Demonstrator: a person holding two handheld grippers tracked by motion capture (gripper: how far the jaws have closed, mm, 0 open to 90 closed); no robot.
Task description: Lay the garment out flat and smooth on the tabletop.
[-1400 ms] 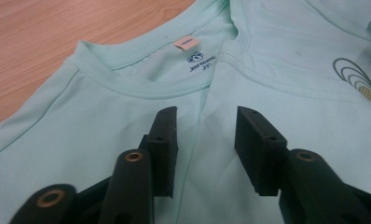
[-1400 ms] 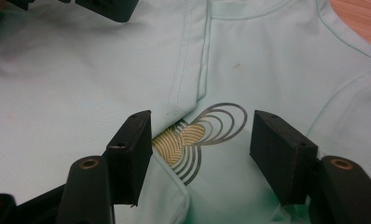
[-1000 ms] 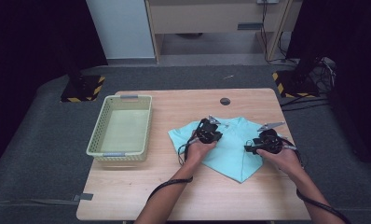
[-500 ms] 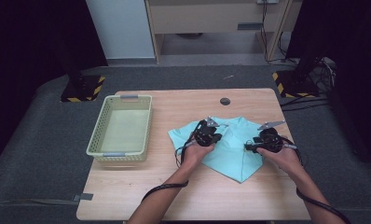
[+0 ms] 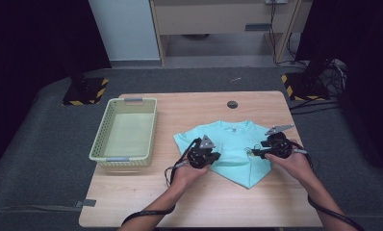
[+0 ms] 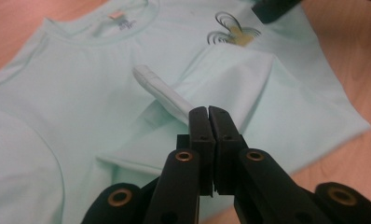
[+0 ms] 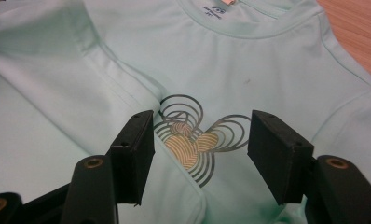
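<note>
A mint-green t-shirt (image 5: 233,139) lies partly folded on the wooden table (image 5: 180,202), collar toward the far side. My left gripper (image 5: 210,155) is at the shirt's left part. In the left gripper view the left gripper (image 6: 208,109) is shut on a raised fold of the t-shirt (image 6: 81,93), and a hemmed edge (image 6: 160,91) runs up into its tips. My right gripper (image 5: 256,151) hovers over the shirt's right side. In the right gripper view the right gripper (image 7: 203,119) stands open, its jaws on either side of the swirled print (image 7: 188,149), and grips nothing.
A pale yellow-green mesh basket (image 5: 105,132) stands empty on the table's left part. A small black round disc (image 5: 232,104) sits near the far edge. Bare wood lies in front of the shirt. Dark grey floor surrounds the table.
My left gripper has moved left and toward the person, drawing the pinched fold of the shirt with it. The right gripper has stayed in place.
</note>
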